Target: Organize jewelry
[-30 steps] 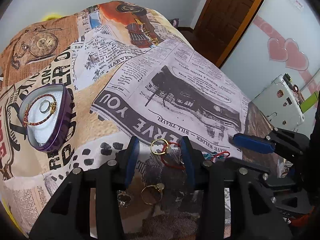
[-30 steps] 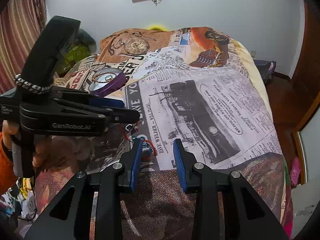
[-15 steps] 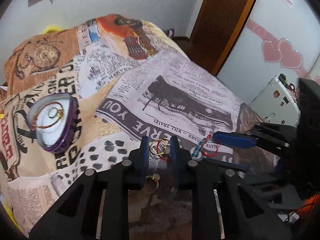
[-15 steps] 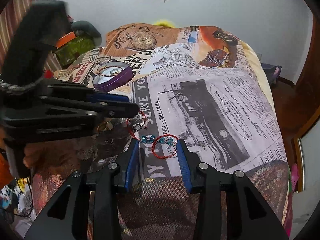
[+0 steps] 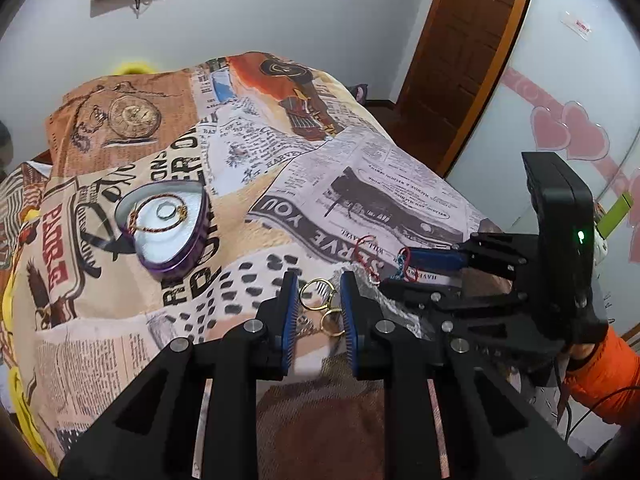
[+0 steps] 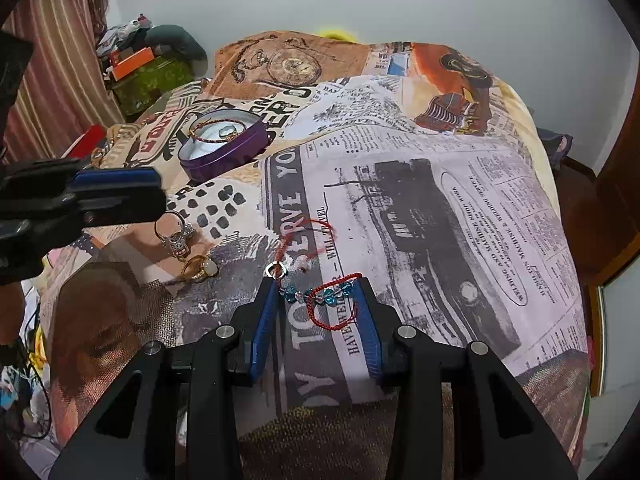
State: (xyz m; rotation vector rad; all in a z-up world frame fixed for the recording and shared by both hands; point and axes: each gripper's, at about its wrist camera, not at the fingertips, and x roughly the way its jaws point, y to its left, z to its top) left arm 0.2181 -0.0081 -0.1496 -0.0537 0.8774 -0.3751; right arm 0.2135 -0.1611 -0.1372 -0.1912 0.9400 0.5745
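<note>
A purple heart-shaped tin (image 5: 170,228) lies open on the bed and holds a red-gold bracelet and a ring; it also shows in the right wrist view (image 6: 224,146). My left gripper (image 5: 318,304) has its jaws close around a gold ring (image 5: 318,291), which hangs in the air (image 6: 174,228); a second gold ring (image 5: 333,322) lies below on the bedspread (image 6: 199,268). My right gripper (image 6: 318,300) is open, its fingers on either side of a red cord bracelet with blue beads (image 6: 332,300). Another red cord bracelet (image 6: 308,236) lies just beyond.
The bed is covered by a newspaper-print spread (image 5: 360,184). A brown door (image 5: 468,40) stands at the back right. Clutter and a green box (image 6: 148,76) sit by a striped curtain to the left of the bed.
My left gripper closed on a gold ring and lifted it off the bedspread. My right gripper moved forward so its open fingers flank the blue-beaded bracelet.
</note>
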